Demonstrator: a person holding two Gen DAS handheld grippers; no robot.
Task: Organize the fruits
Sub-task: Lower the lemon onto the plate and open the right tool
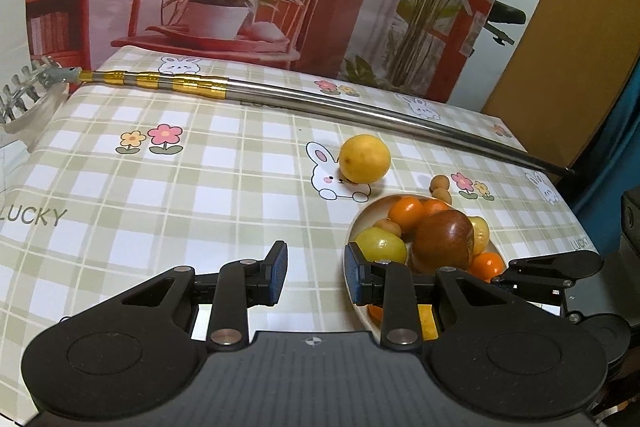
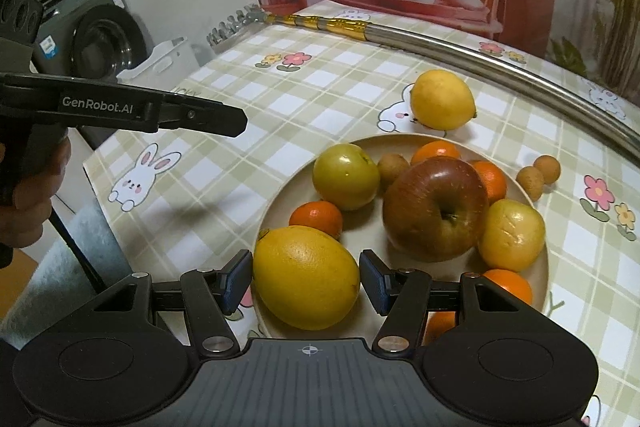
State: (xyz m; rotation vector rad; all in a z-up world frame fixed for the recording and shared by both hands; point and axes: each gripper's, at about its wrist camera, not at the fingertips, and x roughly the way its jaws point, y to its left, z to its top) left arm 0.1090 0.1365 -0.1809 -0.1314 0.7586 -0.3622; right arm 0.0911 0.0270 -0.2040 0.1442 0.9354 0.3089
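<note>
Fruit plate (image 2: pixel 532 267) near the table's (image 1: pixel 160 195) right edge; one lemon (image 2: pixel 442 99) lies beyond it.

Right gripper (image 2: pixel 306 283) fingers clamp a large lemon (image 2: pixel 306 277) over the plate's near-left rim, seen only in the right view. Left gripper (image 1: pixel 316 277) fingers stand apart, empty, over bare tablecloth left of the plate.

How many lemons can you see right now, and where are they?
2. One lemon is gripped in the right claw at the plate's near edge. The second lemon lies on the tablecloth just beyond the plate's far rim. None seems hidden among the other fruit.
</note>
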